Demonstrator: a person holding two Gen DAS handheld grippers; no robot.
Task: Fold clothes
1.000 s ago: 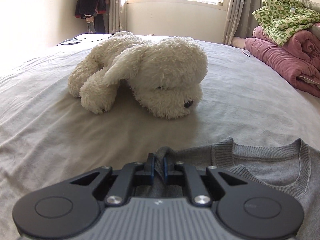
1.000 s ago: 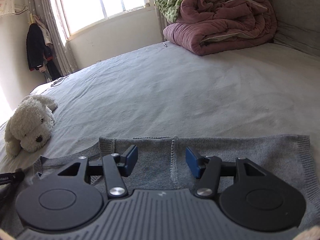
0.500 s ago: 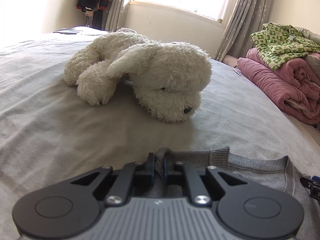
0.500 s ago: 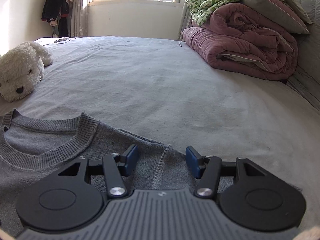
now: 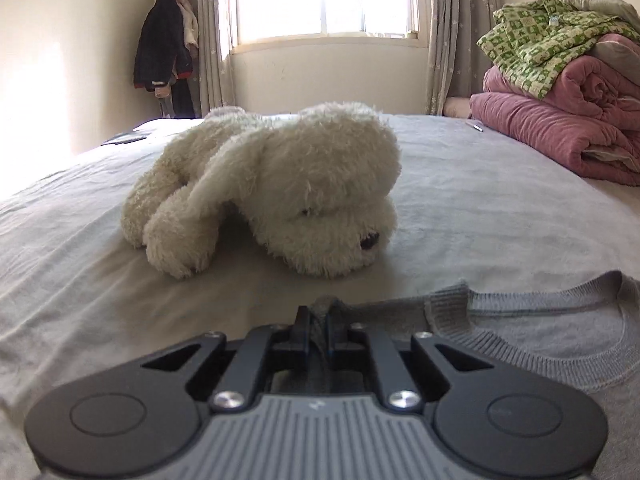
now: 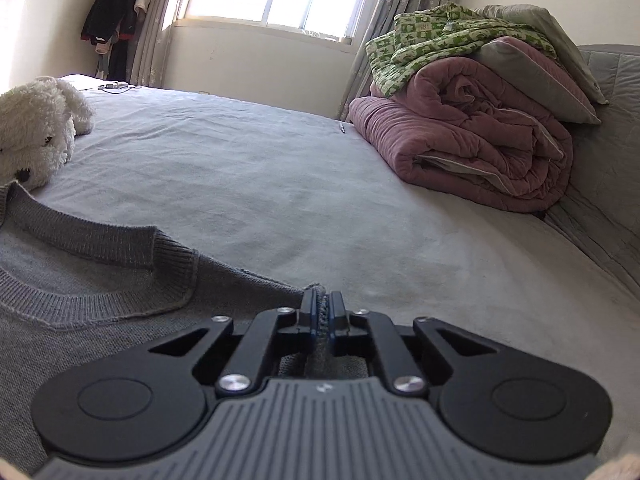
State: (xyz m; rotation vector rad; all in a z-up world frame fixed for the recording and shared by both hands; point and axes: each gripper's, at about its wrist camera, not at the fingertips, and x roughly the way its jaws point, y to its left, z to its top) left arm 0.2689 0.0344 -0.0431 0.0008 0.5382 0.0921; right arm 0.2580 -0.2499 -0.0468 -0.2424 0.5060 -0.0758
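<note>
One bed [image 6: 304, 184] carries everything: a pink quilt [image 6: 472, 140] with green bedding [image 6: 432, 40] on top by the headboard side, a grey sweater [image 6: 80, 312] lying flat at the near edge, a white plush dog [image 5: 280, 196] just beyond it. Left gripper [image 5: 319, 330] pinches the sweater's shoulder edge; right gripper [image 6: 321, 312] pinches the opposite shoulder.

A wide bed [image 6: 280, 184] covered by a pale grey, lightly creased sheet is seen. A grey knitted sweater with a ribbed round collar [image 6: 80, 280] is spread flat on its near part. Just beyond the collar, a fluffy cream-white plush dog [image 5: 280, 192] is laid on its side. At the far right, a rolled dusty-pink quilt [image 6: 472, 132] is stacked on the sheet, topped by a green-and-white patterned blanket [image 6: 440, 36].
</note>
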